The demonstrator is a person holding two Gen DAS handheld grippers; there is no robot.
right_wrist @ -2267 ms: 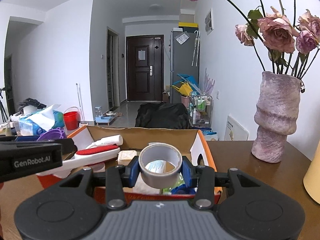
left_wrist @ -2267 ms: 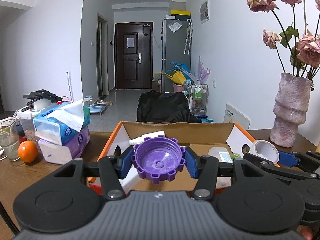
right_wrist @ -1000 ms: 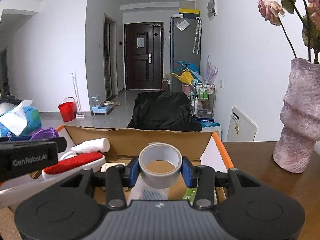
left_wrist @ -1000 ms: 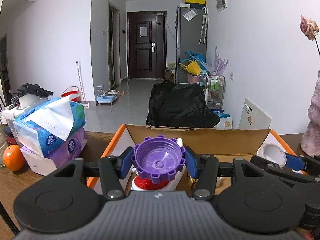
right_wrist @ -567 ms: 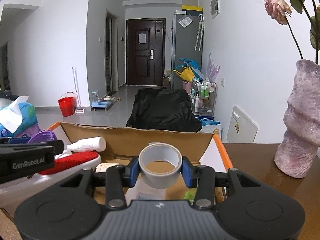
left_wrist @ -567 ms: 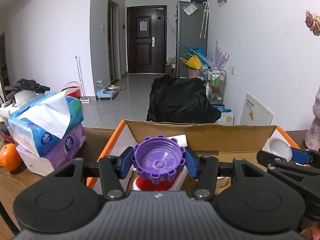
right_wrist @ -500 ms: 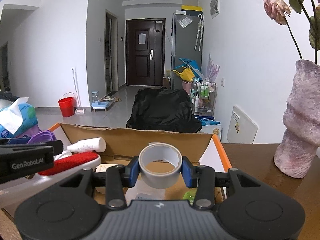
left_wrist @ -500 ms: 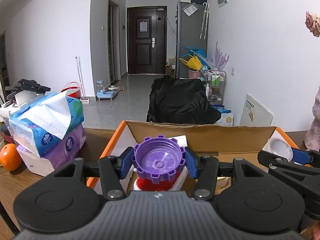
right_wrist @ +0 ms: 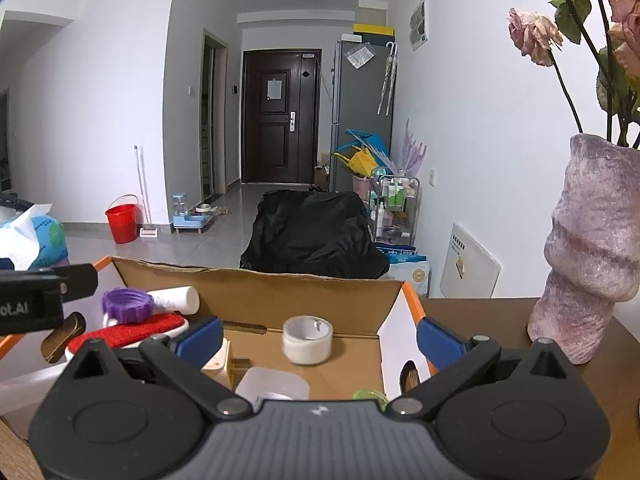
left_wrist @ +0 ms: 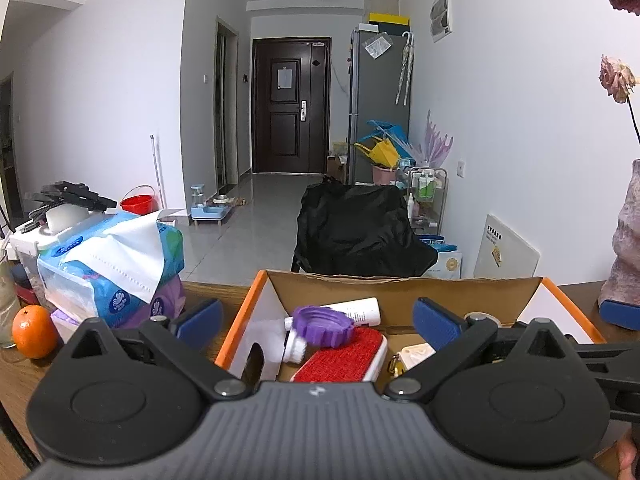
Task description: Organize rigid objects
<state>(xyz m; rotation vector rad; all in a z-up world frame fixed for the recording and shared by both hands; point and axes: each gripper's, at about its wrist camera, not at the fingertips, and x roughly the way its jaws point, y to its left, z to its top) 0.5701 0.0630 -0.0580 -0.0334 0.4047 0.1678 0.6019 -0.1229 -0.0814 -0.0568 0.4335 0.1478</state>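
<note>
Presently both jaws are opening wide: left hand-held gripper (left_wrist: 318, 316) above the purple cap (left_wrist: 323, 321), right hand-held gripper (right_wrist: 319, 338) above the tape roll (right_wrist: 307, 339), both inside the cardboard box (right_wrist: 256, 284).

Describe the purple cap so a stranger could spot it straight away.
Find the open cardboard box with orange-edged flaps on the wooden table. At its left end, the purple cap lies tilted on a red brush, against a white tube. It alone is purple, with a notched rim.
</note>
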